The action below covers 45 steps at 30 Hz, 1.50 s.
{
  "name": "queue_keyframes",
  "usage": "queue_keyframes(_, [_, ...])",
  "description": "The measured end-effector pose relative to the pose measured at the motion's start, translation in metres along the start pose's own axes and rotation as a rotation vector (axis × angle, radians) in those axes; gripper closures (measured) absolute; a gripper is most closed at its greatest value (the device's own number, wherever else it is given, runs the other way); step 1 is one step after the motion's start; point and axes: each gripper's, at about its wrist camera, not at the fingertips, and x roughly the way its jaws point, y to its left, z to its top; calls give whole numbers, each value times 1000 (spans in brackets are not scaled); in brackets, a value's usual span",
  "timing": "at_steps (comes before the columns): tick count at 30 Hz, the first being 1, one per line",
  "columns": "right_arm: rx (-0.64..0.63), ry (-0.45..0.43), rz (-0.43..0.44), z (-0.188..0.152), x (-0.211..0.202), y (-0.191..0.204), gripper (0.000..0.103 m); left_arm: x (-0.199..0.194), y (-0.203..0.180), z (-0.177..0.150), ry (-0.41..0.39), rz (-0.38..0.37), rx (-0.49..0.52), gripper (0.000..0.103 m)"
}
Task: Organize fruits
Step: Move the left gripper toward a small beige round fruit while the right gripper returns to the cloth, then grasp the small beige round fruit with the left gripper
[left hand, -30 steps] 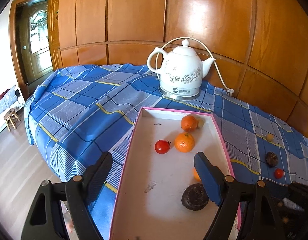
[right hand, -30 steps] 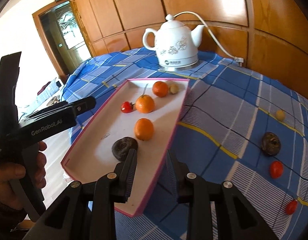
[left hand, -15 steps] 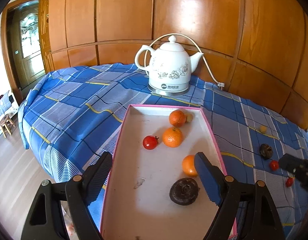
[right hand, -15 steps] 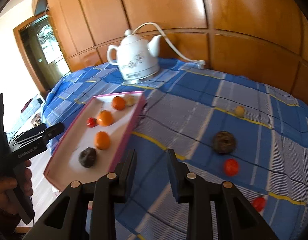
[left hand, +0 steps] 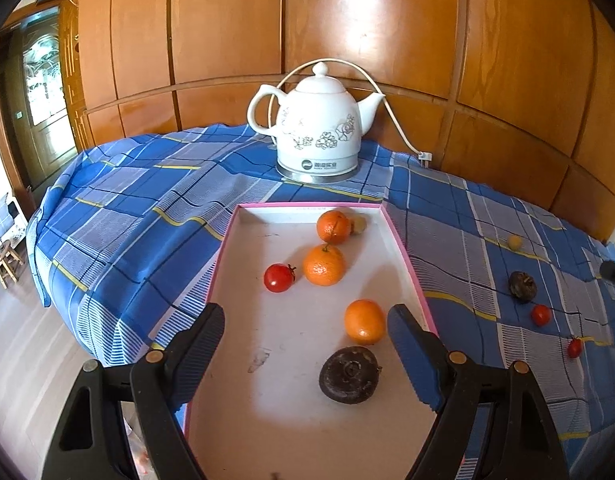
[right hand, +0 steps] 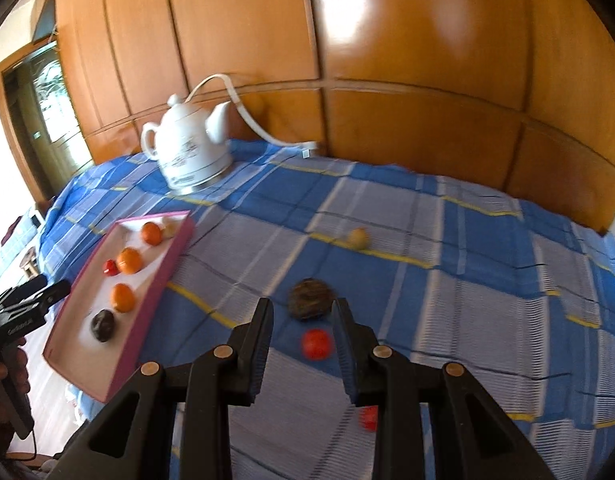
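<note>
Hovering over the blue checked worktop [right hand: 487,264], the right hand-held gripper [right hand: 303,332] had its jaws spread only narrowly and pinched nothing. Framed in the gap between its fingers: a red tomato [right hand: 316,344], and just beyond that a dark wrinkled fruit [right hand: 310,298]. Both sat well apart from the pink-edged tray [right hand: 147,300], on the side away from the white kettle's [right hand: 187,150] handle. A small yellowish fruit [right hand: 357,238] lay farther off, past the dark one, and a second small red fruit [right hand: 367,416] showed partly behind the right finger, nearer than the tomato.

My read: the tomato is the next pick. It was straight ahead and below the jaws. It's round, so no long axis to line up with, but the gap looked barely wider than the fruit, so widening first seems wise.

The left hand-held gripper [left hand: 307,340] was spread wide and empty over the tray's near end, a dark fruit [left hand: 349,376] and an orange [left hand: 365,321] between its fingers. Two more oranges, a tomato and a small pale fruit lay farther in, toward the kettle. The right hand was clearly nearer the loose fruit.
</note>
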Motion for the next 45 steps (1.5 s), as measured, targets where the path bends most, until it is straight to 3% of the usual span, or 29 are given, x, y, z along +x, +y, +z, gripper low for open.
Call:
queue_keyframes(7, [6, -22, -102, 10, -15, -39, 73, 2, -9, 4, 22, -21, 26, 20])
queue_keyframes(11, [24, -32, -155, 17, -21, -68, 73, 4, -18, 12, 35, -28, 54, 28])
queue_keyframes(17, [76, 6, -200, 15, -10, -112, 73, 7, -36, 28, 63, -120, 86, 32])
queue_keyframes(23, [191, 63, -163, -2, 9, -142, 73, 20, -68, 42, 140, -257, 102, 32])
queue_keyframes(30, [195, 60, -115, 0, 8, -142, 73, 42, -126, 59, 194, -391, 144, 37])
queue_keyframes(35, [175, 75, -98, 2, 11, -137, 73, 71, -181, 69, 230, -443, 221, 38])
queue_keyframes(42, [197, 105, -76, 0, 16, -138, 73, 111, -246, 80, 264, -501, 287, 58])
queue_keyframes(45, [210, 109, -56, 0, 16, -139, 73, 126, -271, 85, 264, -495, 322, 58])
